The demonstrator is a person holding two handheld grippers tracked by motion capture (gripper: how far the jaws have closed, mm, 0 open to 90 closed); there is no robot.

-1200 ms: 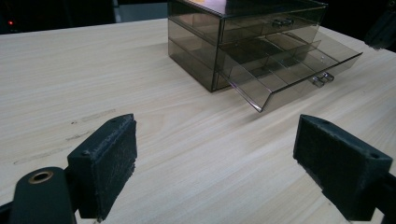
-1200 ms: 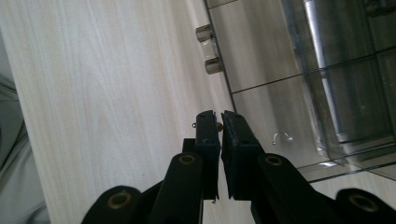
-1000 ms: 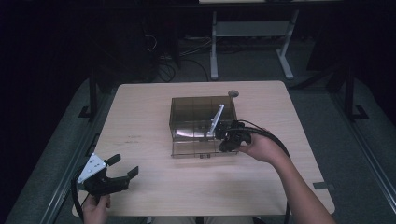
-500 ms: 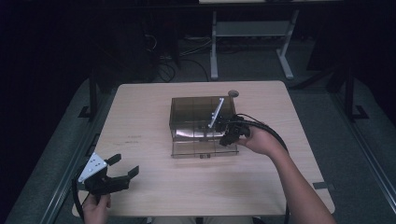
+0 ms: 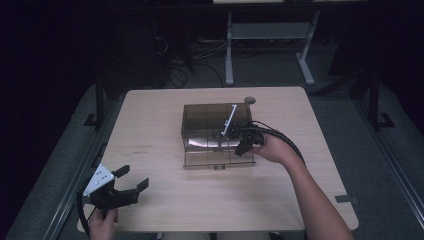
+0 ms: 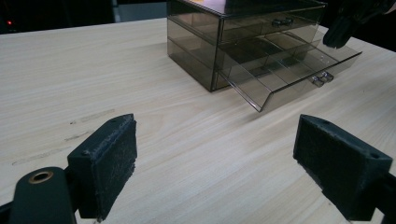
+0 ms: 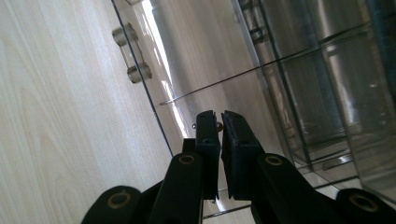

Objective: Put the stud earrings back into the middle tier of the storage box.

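1. A smoked clear-plastic drawer organiser [image 5: 215,127] stood near the middle of the light wooden table [image 5: 150,130], slightly toward the far edge.
2. Its lower drawer [image 5: 217,152] was pulled out toward the person, and inner dividers showed through the clear floor [image 6: 285,60]. Small knob handles sat on the drawer front [image 6: 322,78], and one showed close up in the right gripper view [image 7: 131,55].
3. The upper drawer, with its own handle [image 6: 282,21], appeared pushed in.
4. The right gripper [image 5: 245,146] was over the right end of the open drawer, held by the right hand [image 5: 272,147]. Its pads [image 7: 208,135] stood nearly together above the drawer's compartments. Whether anything was pinched between them could not be told.
5. A thin light rod [image 5: 229,122] rose at a slant beside that gripper, over the organiser's top. A black cable [image 5: 287,142] looped from the gripper around the hand.
6. The left gripper [image 5: 127,182] was at the near left corner of the table, well apart from the organiser, in the left hand [image 5: 102,222]. Its jaws stood wide with nothing between them, only bare tabletop [image 6: 210,154].
7. A round grommet hole [image 5: 249,100] lay in the table behind the organiser.
8. A grey desk frame [image 5: 265,35] stood on the dark floor beyond the table.
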